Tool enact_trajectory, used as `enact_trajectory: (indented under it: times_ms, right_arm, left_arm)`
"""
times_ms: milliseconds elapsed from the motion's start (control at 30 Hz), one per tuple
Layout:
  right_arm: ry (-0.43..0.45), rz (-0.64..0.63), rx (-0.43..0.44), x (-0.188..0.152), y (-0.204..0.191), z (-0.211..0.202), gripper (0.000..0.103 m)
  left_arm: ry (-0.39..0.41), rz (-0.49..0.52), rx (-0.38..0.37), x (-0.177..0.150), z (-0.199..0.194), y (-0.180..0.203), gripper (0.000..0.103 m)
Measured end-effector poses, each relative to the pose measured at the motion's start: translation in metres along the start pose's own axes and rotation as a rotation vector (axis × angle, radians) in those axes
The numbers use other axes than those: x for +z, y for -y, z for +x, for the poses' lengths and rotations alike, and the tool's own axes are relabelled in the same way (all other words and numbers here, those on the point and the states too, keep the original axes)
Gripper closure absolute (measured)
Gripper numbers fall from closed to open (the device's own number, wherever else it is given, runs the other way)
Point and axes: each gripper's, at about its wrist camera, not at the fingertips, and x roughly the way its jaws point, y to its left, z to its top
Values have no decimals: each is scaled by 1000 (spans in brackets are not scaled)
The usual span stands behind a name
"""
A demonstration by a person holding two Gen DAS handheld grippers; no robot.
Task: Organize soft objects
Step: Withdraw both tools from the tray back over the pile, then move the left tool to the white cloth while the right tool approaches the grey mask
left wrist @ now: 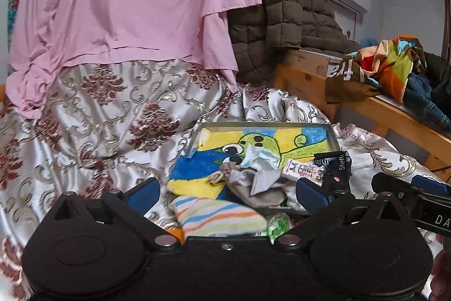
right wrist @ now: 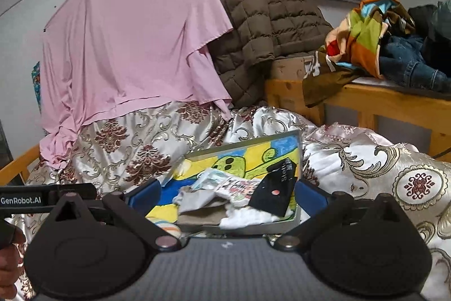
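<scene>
A shallow metal tray (left wrist: pixel 334 136) with a painted cartoon bottom lies on the patterned satin bedspread (left wrist: pixel 98 117). In it lie a grey sock (left wrist: pixel 253 182), a face mask (left wrist: pixel 259 157), a printed white sock (left wrist: pixel 304 169) and a black sock (left wrist: pixel 336 168). A striped pastel sock (left wrist: pixel 220 216) lies at its near edge, between the open fingers of my left gripper (left wrist: pixel 228 193). In the right wrist view, my right gripper (right wrist: pixel 228 195) is open and empty just before the tray (right wrist: pixel 298 160), with the grey sock (right wrist: pixel 197 199), the black sock (right wrist: pixel 277 192) and a white sock (right wrist: pixel 248 216) ahead.
A pink sheet (left wrist: pixel 126 4) hangs behind the bed, beside a brown quilted jacket (left wrist: pixel 284 7). A wooden bed frame (left wrist: pixel 304 81) at the right carries a pile of colourful clothes (left wrist: pixel 394 66) and jeans (right wrist: pixel 408 66). The right gripper (left wrist: pixel 417 193) shows at the left wrist view's right edge.
</scene>
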Motion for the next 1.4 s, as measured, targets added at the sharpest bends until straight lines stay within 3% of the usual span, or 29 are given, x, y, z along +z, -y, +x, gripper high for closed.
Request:
enact_trajectory:
  times_ms: [533,900,1100,1400]
  right_arm:
    - [7,-145,-15,-36,-61,-37,0]
    - [-112,-273,12,-61,-89,-27,0]
    - [-221,-258,96,-69,-92,-15,0]
    - [-346,-374,124,-91,-112,0,0]
  left_arm:
    - [14,-40,20,-51,-62,-42,1]
    - [-84,2,34,-72,-78,-83,1]
    - [-181,-58,55,-84,-66,-100,1]
    - [-334,-145,56,-91,-42,-114,1]
